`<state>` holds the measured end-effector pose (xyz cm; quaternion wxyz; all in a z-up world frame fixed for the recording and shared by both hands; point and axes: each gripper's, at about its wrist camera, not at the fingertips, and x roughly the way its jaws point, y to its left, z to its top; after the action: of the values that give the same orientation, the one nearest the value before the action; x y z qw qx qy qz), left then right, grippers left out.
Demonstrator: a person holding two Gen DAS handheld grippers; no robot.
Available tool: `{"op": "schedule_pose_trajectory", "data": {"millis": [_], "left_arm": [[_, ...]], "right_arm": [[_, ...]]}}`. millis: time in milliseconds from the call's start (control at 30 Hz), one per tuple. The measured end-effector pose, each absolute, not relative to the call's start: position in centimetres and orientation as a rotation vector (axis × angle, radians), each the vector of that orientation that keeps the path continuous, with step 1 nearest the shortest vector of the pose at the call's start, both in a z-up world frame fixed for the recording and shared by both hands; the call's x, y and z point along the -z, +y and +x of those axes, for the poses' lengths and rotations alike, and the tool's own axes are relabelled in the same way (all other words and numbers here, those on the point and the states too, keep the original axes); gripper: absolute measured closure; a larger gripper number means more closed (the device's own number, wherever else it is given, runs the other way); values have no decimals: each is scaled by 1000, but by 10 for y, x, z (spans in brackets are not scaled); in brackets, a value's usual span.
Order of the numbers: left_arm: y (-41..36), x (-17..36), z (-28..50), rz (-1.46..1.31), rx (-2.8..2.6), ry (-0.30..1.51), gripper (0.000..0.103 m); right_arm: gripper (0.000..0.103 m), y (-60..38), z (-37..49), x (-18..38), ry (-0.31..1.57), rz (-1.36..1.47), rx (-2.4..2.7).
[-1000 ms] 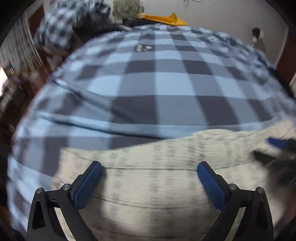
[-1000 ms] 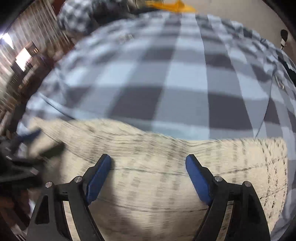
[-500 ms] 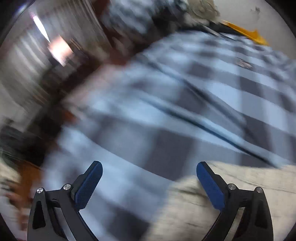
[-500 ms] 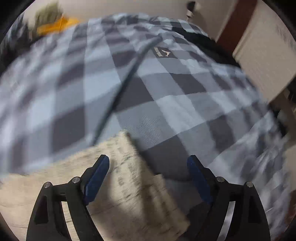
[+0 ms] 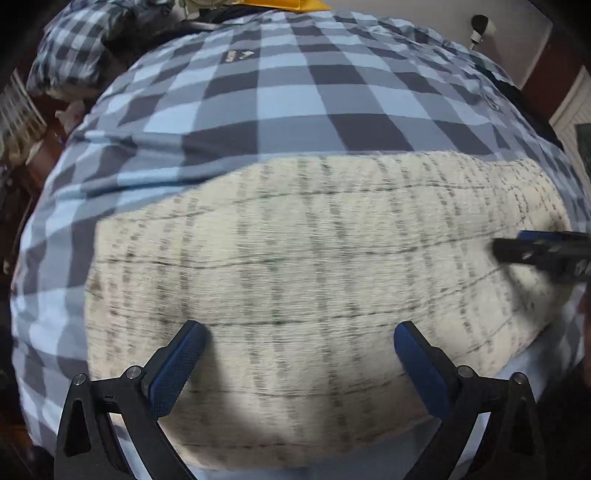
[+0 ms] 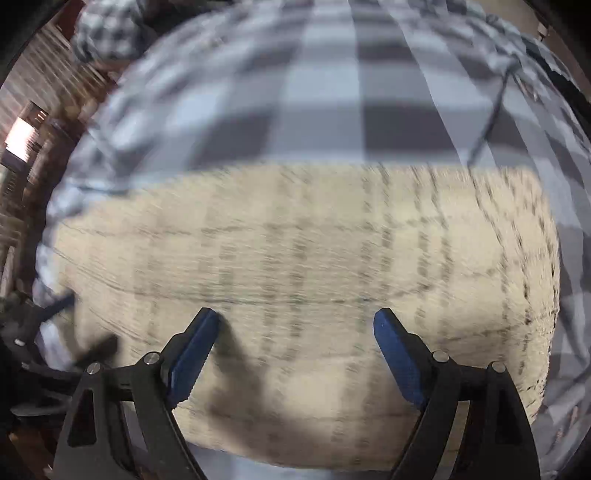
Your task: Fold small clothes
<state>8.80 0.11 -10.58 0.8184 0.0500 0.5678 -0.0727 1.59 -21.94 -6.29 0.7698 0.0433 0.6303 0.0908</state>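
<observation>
A cream knitted garment (image 5: 314,266), patterned with dashed grey lines, is seen lying flat as a broad rectangle on a blue and grey checked bedspread (image 5: 288,92), near the bed's front edge. It is judged to be soft, light and limp, with a textured weave that should not slip between the pads; it would sag and crease if lifted by one point only. A hold is best taken at the two near corners or along the near edge, so that the cloth can be carried over to the far edge in one fold.

The left gripper (image 5: 299,354) is held above the garment's near left part, its jaws spread wide with nothing between them. The right gripper (image 6: 295,343) is held above the near right part, likewise spread wide and empty. Whether the fingertips touch the cloth cannot be told.

No container is seen. A bundle of checked fabric (image 5: 77,48) lies at the far left of the bed, and something yellow (image 5: 291,4) sits at the far edge.
</observation>
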Motion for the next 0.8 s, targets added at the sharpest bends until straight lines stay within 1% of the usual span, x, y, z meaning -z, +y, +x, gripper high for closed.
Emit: {"op": "schedule_pose_trajectory", "data": {"millis": [67,167,233,267,333,367,467,500,533,567,667,800], "left_arm": [[19,103,86,152,58,1187,0],[54,103,78,335,-247,1152,0],[80,96,74,238,-230,1172,0],[96,88,69,152,-233,1185,0],[112,78,62,133,-329,1176,0],[118,69,55,138,-377,1161,0],[122,47,38,14,-253,1128,0],[120,42,33,-33,-204,1119,0],[120,37,26,-82,-153,1112,0],[115,35,22,-133,-99,1111,0],[95,41,26,-197,0,1139,0],[83,44,32,-170,4,1158,0]], "right_arm": [[20,-242,15,58,1364,143,-132],[20,-276,5,45,1323,133,23],[21,-300,-5,39,1306,272,9],[21,-311,-12,34,1295,296,67],[20,-326,-27,17,1249,247,252],[20,-339,-36,7,1211,278,315],[19,-381,-65,-12,1123,555,298],[15,-392,-78,-12,1118,660,291],[11,-393,-86,-7,1129,741,287],[11,-399,-100,4,1161,861,284],[10,-389,-105,37,1293,1069,208],[10,-360,-90,35,1314,970,197]]}}
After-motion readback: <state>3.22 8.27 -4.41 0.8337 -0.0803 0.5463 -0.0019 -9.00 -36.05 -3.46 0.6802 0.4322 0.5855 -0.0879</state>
